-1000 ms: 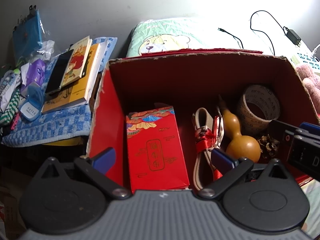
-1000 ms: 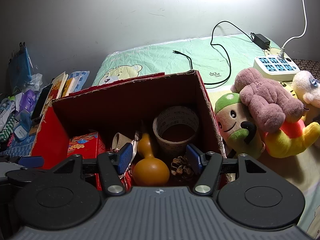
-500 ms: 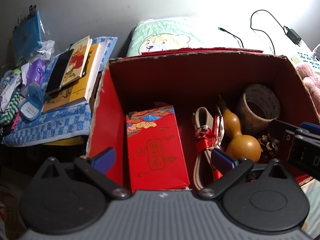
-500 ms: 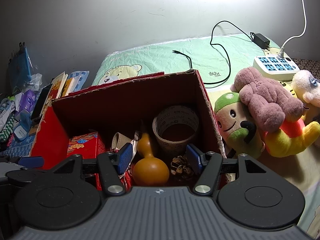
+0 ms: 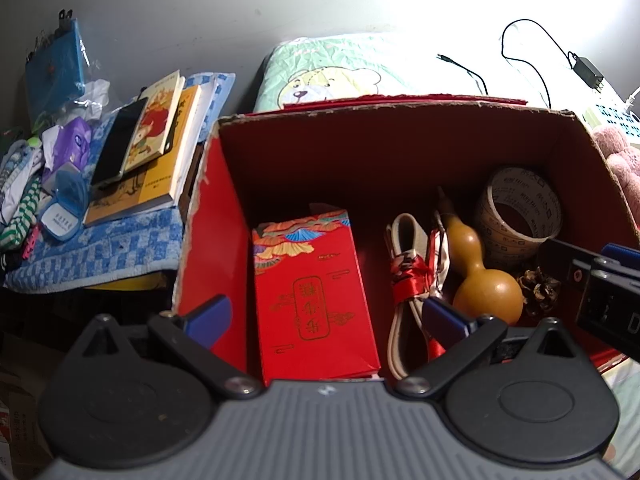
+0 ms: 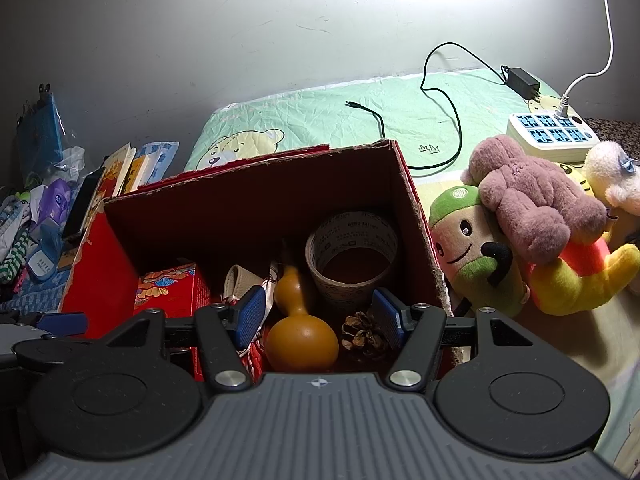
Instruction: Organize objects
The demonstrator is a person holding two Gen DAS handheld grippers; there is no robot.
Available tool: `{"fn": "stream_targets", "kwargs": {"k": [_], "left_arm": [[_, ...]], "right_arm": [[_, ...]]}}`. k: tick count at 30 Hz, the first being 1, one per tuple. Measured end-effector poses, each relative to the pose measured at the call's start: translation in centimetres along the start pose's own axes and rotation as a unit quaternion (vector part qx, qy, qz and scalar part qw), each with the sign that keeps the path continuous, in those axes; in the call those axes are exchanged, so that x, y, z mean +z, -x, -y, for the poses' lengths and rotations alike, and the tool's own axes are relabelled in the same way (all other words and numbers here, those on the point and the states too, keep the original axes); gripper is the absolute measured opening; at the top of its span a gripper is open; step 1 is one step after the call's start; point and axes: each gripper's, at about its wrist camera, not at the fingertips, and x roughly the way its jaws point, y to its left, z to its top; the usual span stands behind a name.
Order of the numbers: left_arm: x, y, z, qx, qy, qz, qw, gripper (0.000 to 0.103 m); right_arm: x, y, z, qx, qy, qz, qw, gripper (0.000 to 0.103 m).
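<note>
Both grippers, left (image 5: 326,316) and right (image 6: 320,316), are hovering with jaws spread wide and empty over an open red cardboard box (image 5: 400,152). Inside are lying a red printed packet (image 5: 312,292), a tan gourd (image 6: 300,332), a tape roll (image 6: 352,256) and a pinecone (image 6: 362,336).

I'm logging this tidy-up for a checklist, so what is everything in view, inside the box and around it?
Cardboard box: 1, red, centre.
Red packet box: 1, red and gold, box left.
Strap: 1, cream with red ribbon, box middle.
Gourd: 1, orange-brown, box.
Tape roll: 1, beige, box right.
Pine cone: 1, brown, beside gourd.
Books: several, yellow, left of box.
Plush toys: at least three, mixed colours, right of box.
Power strip: 1, white-blue, far right.
Left gripper: open.
Right gripper: open.
</note>
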Motion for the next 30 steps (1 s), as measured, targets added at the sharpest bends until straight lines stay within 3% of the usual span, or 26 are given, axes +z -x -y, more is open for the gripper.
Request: {"fn": "stream_targets", "kwargs": {"k": [30], "left_arm": [[0.02, -0.08, 0.01, 0.0, -0.003, -0.001, 1.0, 0.102]], "right_arm": [[0.15, 0.04, -0.17, 0.004, 0.006, 0.002, 1.0, 0.062]]}}
